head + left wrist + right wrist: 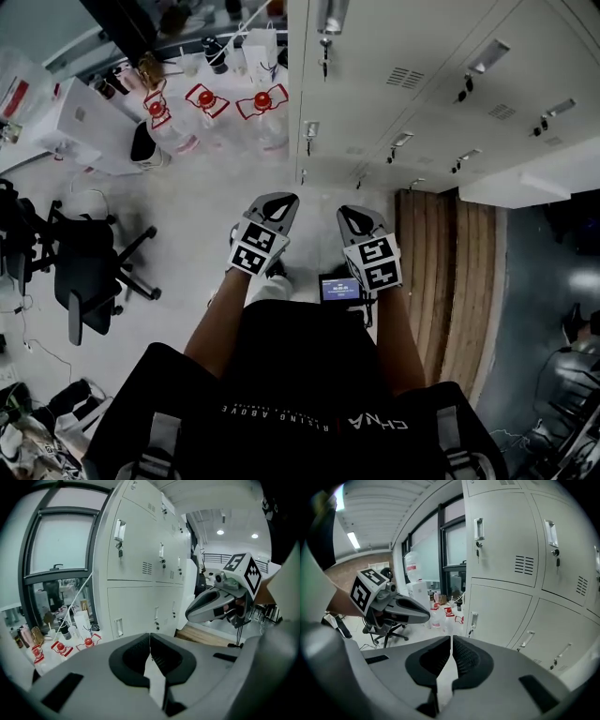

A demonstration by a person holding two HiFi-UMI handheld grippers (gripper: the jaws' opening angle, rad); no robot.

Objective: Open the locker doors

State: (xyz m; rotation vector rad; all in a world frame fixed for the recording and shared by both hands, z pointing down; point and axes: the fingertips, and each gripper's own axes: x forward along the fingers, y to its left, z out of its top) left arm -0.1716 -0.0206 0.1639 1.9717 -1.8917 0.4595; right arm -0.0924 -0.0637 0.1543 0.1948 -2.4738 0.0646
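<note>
Your left gripper (274,202) and right gripper (355,216) hang side by side, jaws pressed together on nothing — seemingly a ready stance, short of the closed lockers (422,89).

The lockers (441,112) run off the top and right edges of the head view, so the row's ends stay unseen. Print on the small screen (339,289) is too small to read. Clutter beyond the red-capped bottles (208,117) is too small to name.

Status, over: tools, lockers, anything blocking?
Left tool shut, empty. Right tool shut, empty. Locker doors ahead closed, untouched. Bottles on floor beside lockers.
</note>
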